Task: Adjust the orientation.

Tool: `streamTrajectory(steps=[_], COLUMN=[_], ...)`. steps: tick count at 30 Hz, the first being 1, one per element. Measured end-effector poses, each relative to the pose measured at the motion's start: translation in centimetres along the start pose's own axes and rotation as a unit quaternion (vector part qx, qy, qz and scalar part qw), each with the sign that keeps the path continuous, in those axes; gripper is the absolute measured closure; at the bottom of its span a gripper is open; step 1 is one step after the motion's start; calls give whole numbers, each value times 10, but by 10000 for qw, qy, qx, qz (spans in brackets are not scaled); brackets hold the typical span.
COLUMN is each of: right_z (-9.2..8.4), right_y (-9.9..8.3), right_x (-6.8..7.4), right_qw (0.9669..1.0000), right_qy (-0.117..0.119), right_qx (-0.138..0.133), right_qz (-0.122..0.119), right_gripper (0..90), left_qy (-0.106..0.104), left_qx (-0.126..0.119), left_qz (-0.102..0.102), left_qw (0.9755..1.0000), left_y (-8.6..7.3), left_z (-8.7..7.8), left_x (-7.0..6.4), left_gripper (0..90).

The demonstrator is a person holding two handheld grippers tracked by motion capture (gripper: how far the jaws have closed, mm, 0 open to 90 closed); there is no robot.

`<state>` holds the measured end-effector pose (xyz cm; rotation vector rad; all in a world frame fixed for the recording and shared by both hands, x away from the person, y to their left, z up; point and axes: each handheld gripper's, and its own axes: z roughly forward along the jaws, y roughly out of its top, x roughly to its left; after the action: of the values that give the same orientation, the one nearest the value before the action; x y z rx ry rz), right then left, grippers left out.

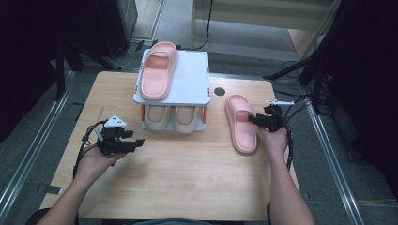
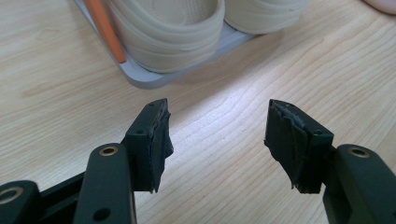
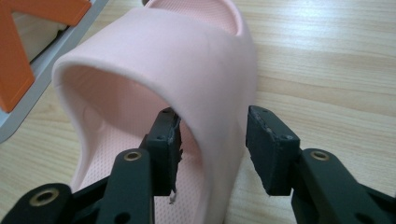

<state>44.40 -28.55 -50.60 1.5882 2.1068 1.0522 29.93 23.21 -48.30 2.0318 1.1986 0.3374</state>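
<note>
Two pink slippers [image 1: 241, 124] and two beige slippers [image 1: 170, 118]; one pink sits on the rack [image 1: 190, 82]. The right gripper view shows the right gripper [image 3: 212, 135] gaping astride a pink strap near the tabletop's right edge. The left gripper [image 2: 217, 140] gapes empty.

Matt, smooth foam-like pink slipper [image 3: 187, 60] with finely dimpled insole, pale grained wooden table [image 1: 187, 178] at 6 o'clock, worn black rubbery pads [image 2: 161, 140], beige ribbed slippers [image 2: 173, 28].

This looks like a lab or recording studio, not a home. A plain wooden tabletop [image 1: 187, 164] stands on grey floor between metal rails [image 1: 28, 154], ringed by black curtains [image 1: 33, 51] and dark stand legs [image 1: 300, 70], with cables [image 1: 206, 28] trailing across the floor. A small two-level shoe rack [image 1: 187, 79] with slippers serves as a staged prop.
</note>
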Motion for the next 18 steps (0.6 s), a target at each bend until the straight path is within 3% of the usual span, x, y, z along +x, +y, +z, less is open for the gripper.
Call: streamTrajectory(steps=[10,18], right_z=[8,14], right_y=[3,4], right_x=[3,2], right_qw=[10000,9997], right_qy=[-67,-91], right_qx=[-43,-120], right_qz=[28,190], right_gripper=[574,590], left_qy=[49,57], left_qx=[34,53], left_qz=[-48,-62], left_qw=[10000,10000], left_y=[-4,-6], left_z=[-2,-3], left_x=[1,2], left_gripper=[401,401])
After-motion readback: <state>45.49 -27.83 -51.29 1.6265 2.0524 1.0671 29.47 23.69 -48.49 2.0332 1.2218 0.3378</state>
